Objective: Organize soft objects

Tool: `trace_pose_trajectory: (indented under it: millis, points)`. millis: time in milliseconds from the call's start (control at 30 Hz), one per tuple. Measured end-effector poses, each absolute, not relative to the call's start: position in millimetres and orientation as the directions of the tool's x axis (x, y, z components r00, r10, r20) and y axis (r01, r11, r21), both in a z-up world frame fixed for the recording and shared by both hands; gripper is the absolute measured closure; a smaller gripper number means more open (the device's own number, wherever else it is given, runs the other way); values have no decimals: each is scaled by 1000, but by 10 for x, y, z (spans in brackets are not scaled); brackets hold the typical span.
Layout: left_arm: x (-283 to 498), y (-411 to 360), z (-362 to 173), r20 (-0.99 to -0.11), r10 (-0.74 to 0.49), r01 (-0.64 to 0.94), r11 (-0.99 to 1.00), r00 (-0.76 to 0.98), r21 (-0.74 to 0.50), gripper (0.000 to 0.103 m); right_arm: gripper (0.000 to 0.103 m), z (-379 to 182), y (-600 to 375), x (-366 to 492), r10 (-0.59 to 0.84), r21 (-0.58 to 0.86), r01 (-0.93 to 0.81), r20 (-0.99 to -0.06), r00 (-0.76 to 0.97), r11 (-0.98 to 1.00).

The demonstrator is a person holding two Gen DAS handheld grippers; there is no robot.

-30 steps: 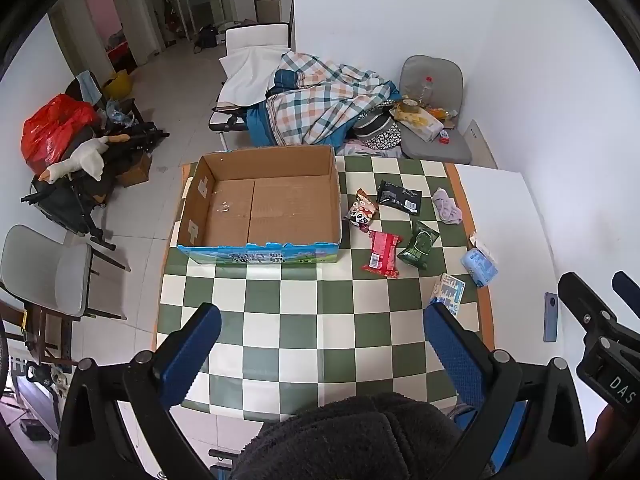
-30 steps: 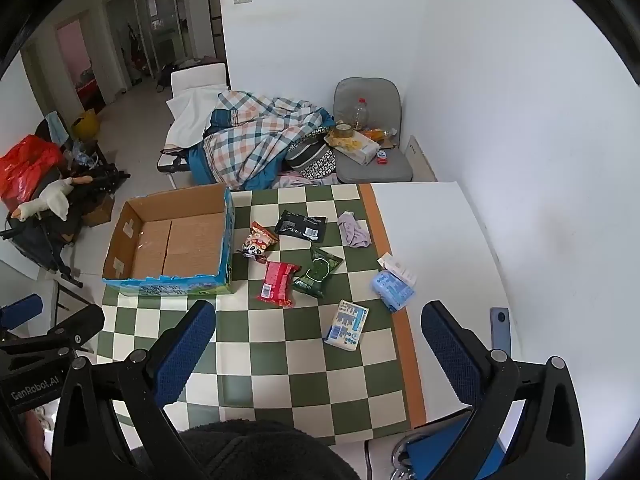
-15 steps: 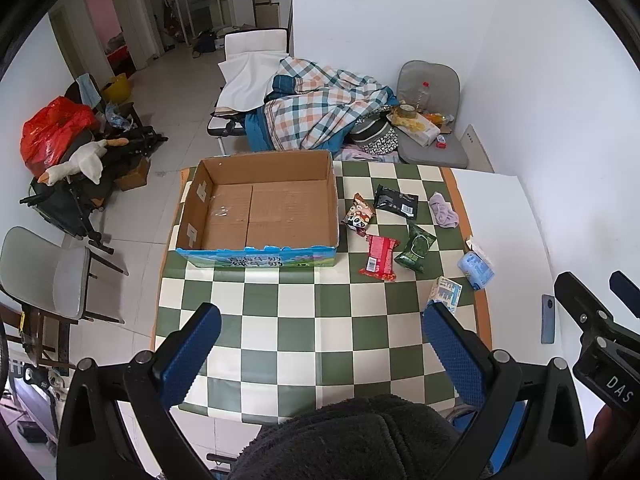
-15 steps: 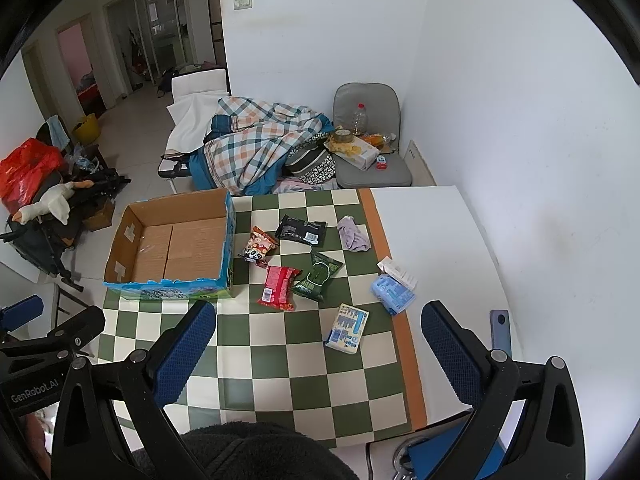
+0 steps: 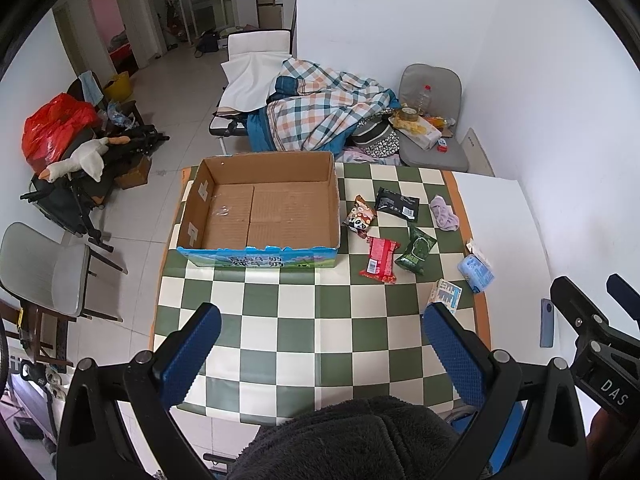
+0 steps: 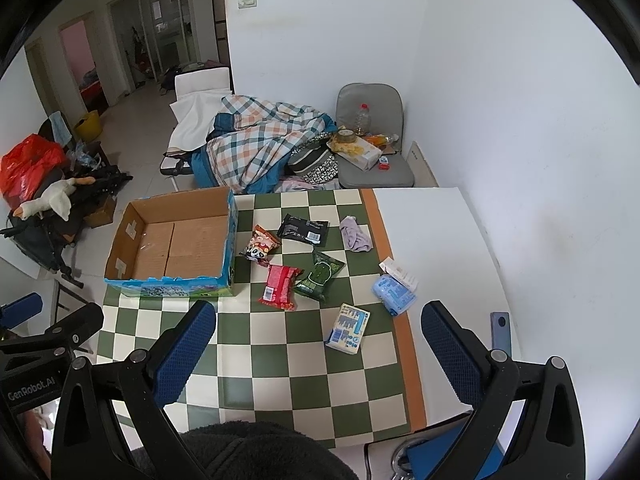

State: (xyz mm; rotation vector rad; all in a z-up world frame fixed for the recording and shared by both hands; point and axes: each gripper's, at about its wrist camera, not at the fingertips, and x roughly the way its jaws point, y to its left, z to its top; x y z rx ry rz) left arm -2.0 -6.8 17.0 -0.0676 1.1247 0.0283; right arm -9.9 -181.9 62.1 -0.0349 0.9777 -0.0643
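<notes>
High above the checkered tablecloth [image 5: 320, 320] we hold both grippers, looking down on the whole layout. Our left gripper [image 5: 320, 344] has its blue-padded fingers spread wide with nothing between them, and our right gripper [image 6: 318, 340] is spread just as wide and equally empty. Neither touches anything on the table.

On the left part of the cloth sits the open cardboard box [image 5: 264, 208], its brown floor bare. To the right of it lie the soft items, scattered and apart from the box. Closest to the box wall is a panda snack bag [image 5: 360, 216]; behind it, toward the far edge, lies a black packet [image 5: 396, 202]. A lilac cloth [image 5: 444, 213] lies crumpled near the orange border of the cloth. Nearer to us, a red packet [image 5: 380, 259] and a green packet [image 5: 416, 250] lie side by side, just touching or nearly so; we cannot tell which. A blue tissue pack [image 6: 394, 294] rests on the orange border with a small white card [image 6: 398, 274] against its far end, and a blue-and-white tissue pack [image 6: 348, 328] lies nearest to our right gripper.

On the bare white tabletop, well to the right, lies a blue phone [image 6: 501, 330].

A dark fleece sleeve [image 5: 348, 440] fills the bottom of both views.
</notes>
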Motion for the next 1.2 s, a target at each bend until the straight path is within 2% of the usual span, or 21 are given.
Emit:
trace_pose_trajectory:
  millis: [1200]
  points:
    - [37,-26,183,-898,-4,-67,997,440,-37,0,0,533,-1856,-105,-63,-39,54,-830,555,998]
